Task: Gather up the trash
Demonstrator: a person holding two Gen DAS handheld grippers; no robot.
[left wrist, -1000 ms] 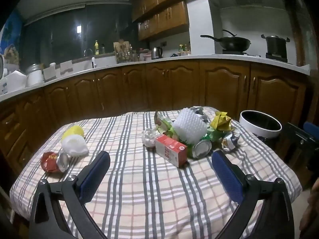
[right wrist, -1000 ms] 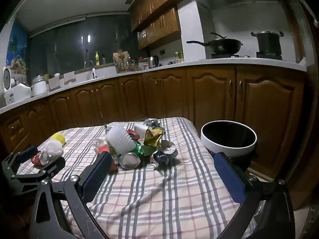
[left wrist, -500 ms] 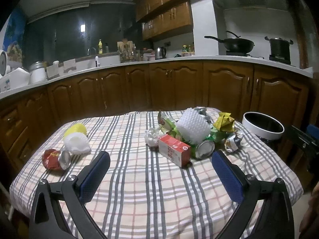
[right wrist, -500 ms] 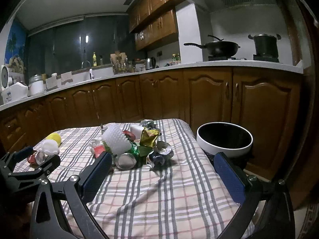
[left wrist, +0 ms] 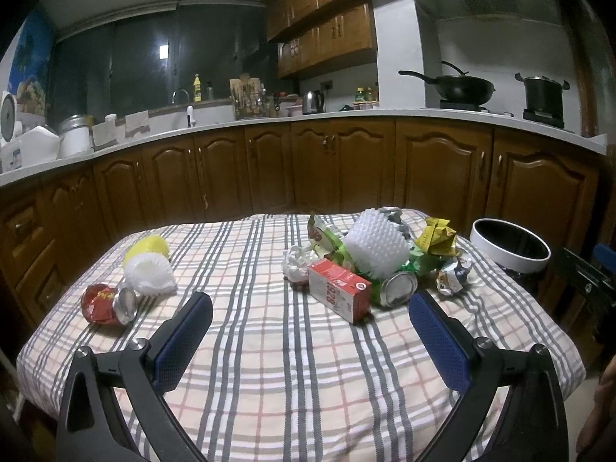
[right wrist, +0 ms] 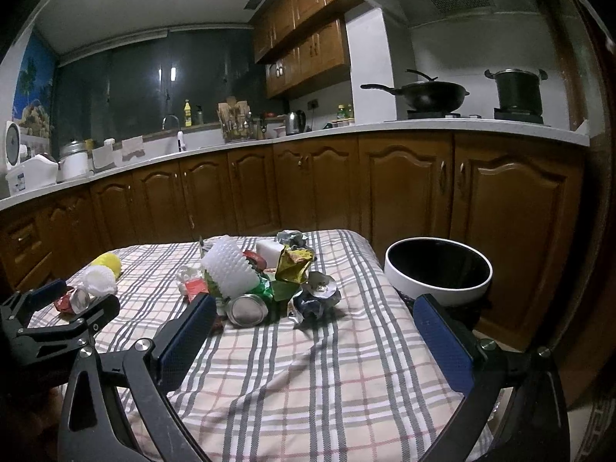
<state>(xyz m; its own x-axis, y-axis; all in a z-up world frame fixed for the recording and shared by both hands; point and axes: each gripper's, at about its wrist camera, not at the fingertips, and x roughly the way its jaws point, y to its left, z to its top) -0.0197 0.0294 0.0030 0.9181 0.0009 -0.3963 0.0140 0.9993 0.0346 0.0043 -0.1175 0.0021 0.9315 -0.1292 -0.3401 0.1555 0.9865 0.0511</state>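
Observation:
A pile of trash lies on the plaid table: a red carton, a white foam net, a silver can, a yellow wrapper and crumpled foil. At the left lie a red crushed can, a white foam cup and a yellow one. A white-rimmed bin stands beside the table's right edge. My left gripper is open and empty, short of the pile. My right gripper is open and empty, near the can and foil.
The plaid-covered table has open cloth in front of the pile. Brown kitchen cabinets run behind it, with a wok and pot on the stove. The left gripper's body shows at the left of the right wrist view.
Both views have shifted slightly: the trash pile sits a little lower and nearer the left gripper. Both grippers stay open and empty. Nothing on the table has moved.

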